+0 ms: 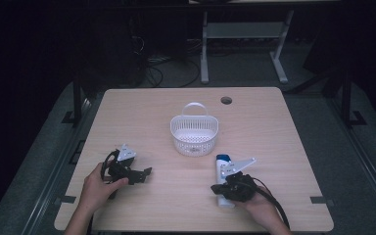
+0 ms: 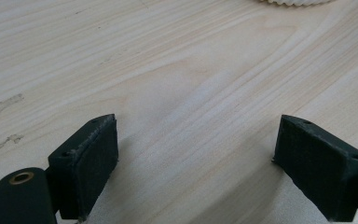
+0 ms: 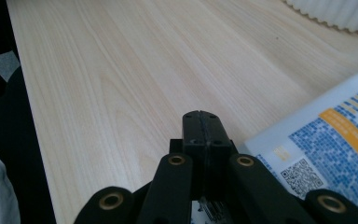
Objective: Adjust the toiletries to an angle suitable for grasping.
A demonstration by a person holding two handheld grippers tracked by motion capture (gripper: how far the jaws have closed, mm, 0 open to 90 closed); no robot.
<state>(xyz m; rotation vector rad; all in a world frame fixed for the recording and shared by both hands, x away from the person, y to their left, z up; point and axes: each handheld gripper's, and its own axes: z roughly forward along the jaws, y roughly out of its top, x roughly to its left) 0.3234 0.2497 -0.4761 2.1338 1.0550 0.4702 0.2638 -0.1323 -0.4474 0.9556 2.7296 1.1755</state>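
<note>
What I'm not getting from my feeds

In the high view my right gripper (image 1: 216, 187) and hand are covering the lower half of the white bottle (image 1: 223, 169), so I'm not seeing whether anything is touching it there; its print is too small to read. In the right gripper view the bottle (image 3: 328, 144) is running off the right and bottom edges, its blue lettering blurring, and the basket (image 3: 340, 11) is getting cropped to a ribbed strip at the top corner. In the left gripper view the basket (image 2: 291, 2) is showing as a sliver at the top edge, and the counter (image 2: 168, 70) is spilling past every edge.
</note>
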